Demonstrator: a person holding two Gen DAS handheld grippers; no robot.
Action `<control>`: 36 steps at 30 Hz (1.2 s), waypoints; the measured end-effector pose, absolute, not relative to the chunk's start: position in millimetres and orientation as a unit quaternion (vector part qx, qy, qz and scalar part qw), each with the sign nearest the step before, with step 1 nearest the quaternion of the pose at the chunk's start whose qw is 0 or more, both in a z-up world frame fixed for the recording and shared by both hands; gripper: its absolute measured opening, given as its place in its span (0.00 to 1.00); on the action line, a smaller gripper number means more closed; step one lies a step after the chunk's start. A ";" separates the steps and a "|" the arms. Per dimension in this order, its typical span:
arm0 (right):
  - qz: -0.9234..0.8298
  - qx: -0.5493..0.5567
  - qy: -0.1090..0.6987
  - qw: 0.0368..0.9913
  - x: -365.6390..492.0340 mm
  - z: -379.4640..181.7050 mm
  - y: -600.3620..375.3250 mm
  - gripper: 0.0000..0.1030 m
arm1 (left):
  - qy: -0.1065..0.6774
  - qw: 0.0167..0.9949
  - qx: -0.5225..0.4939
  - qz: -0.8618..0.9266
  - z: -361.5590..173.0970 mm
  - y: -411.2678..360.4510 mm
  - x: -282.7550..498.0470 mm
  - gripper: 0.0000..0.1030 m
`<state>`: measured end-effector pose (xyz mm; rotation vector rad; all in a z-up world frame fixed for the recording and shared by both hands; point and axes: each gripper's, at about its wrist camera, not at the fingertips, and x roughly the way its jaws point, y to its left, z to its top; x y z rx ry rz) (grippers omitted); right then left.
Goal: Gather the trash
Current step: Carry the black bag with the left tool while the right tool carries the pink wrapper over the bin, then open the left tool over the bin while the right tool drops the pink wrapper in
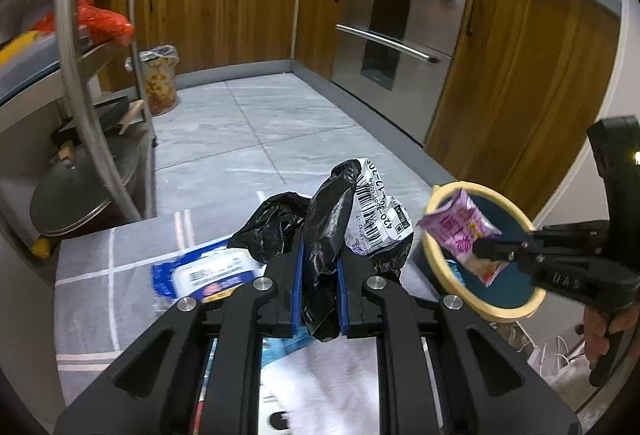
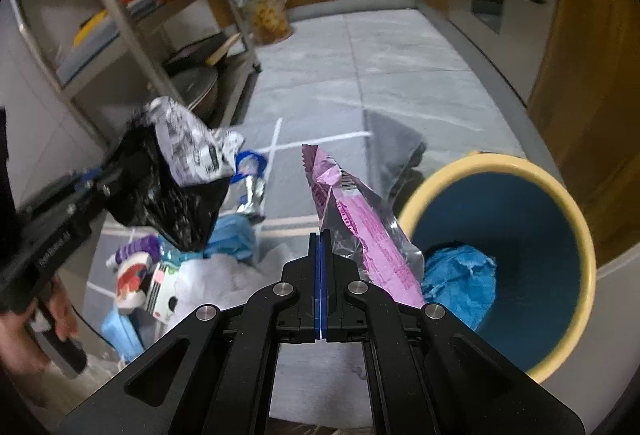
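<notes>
Transfer step: right gripper (image 2: pixel 321 235) pinches a pink snack wrapper (image 2: pixel 360 227) beside the bin's (image 2: pixel 576 219) rim; left gripper (image 1: pixel 320 263) clamps a black bag (image 1: pixel 326 235). Next, presumably: release over the opening.

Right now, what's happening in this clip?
A person is collecting trash with a handheld gripper in each hand. The left gripper is shut on a crumpled black plastic bag with a white barcoded label. The right gripper is shut on a pink snack wrapper, held up beside the yellow-rimmed blue bin, which already contains something crumpled and blue. More litter lies on the grey mat.
</notes>
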<state>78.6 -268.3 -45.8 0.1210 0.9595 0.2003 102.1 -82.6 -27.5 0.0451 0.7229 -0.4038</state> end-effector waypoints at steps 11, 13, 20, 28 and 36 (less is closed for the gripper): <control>0.036 0.076 0.441 0.894 67.1 -39.3 -339.0 0.01 | 0.337 0.905 0.037 -0.257 -18.0 -152.7 97.2 0.13; 0.025 0.082 0.440 0.894 63.7 -41.2 -354.7 0.01 | 0.336 0.901 0.044 -0.270 -18.8 -169.2 95.3 0.13; -0.012 0.097 0.440 0.893 52.3 -49.9 -403.4 0.01 | 0.342 0.888 0.071 -0.299 -30.1 -217.2 94.2 0.13; -0.050 0.112 0.457 0.881 49.1 -70.8 -439.8 0.01 | 0.344 0.873 0.104 -0.331 -45.3 -260.9 85.1 0.13; -0.056 0.125 0.477 0.868 51.5 -84.7 -452.0 0.01 | 0.362 0.855 0.129 -0.349 -67.3 -285.5 84.0 0.13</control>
